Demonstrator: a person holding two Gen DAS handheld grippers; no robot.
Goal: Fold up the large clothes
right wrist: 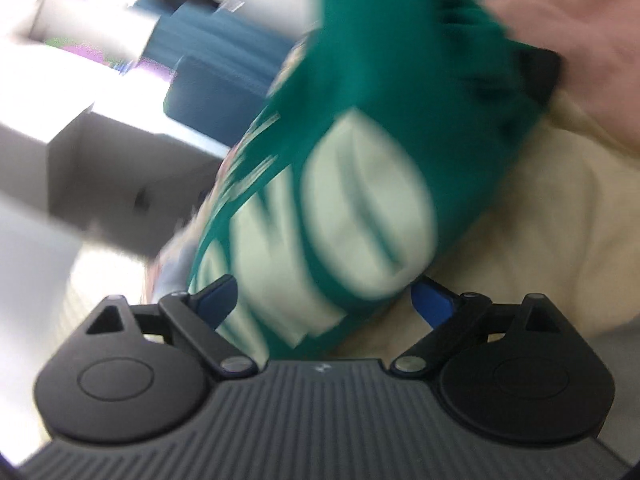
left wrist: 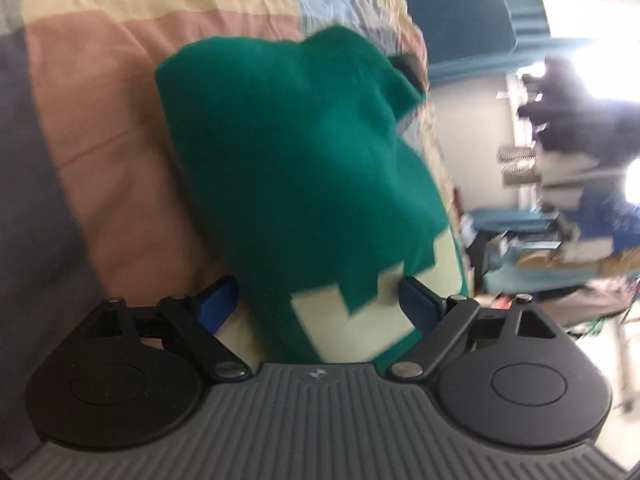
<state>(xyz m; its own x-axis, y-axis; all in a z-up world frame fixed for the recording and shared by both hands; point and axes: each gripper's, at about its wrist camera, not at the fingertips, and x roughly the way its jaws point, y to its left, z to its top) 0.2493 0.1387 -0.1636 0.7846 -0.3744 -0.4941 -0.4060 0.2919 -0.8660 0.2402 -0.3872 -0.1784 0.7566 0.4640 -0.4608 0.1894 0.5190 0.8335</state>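
A green garment (left wrist: 296, 152) with cream lettering lies bunched on a patchwork bedspread (left wrist: 104, 128). In the left wrist view my left gripper (left wrist: 318, 300) stands open, its blue pads (left wrist: 218, 304) on either side of the garment's near end without pressing on it. In the blurred right wrist view the same garment (right wrist: 384, 92) runs between the wide-apart pads (right wrist: 434, 304) of my open right gripper (right wrist: 324, 300). A dark part (left wrist: 412, 68) shows at the garment's far edge; I cannot tell what it is.
The bedspread has pink, cream, pale blue and grey patches. Beyond the bed's edge stand a teal upholstered seat (left wrist: 460, 24) and cluttered furniture (left wrist: 560, 248). A bright window glares at the right. Grey cabinets (right wrist: 100, 168) show in the right wrist view.
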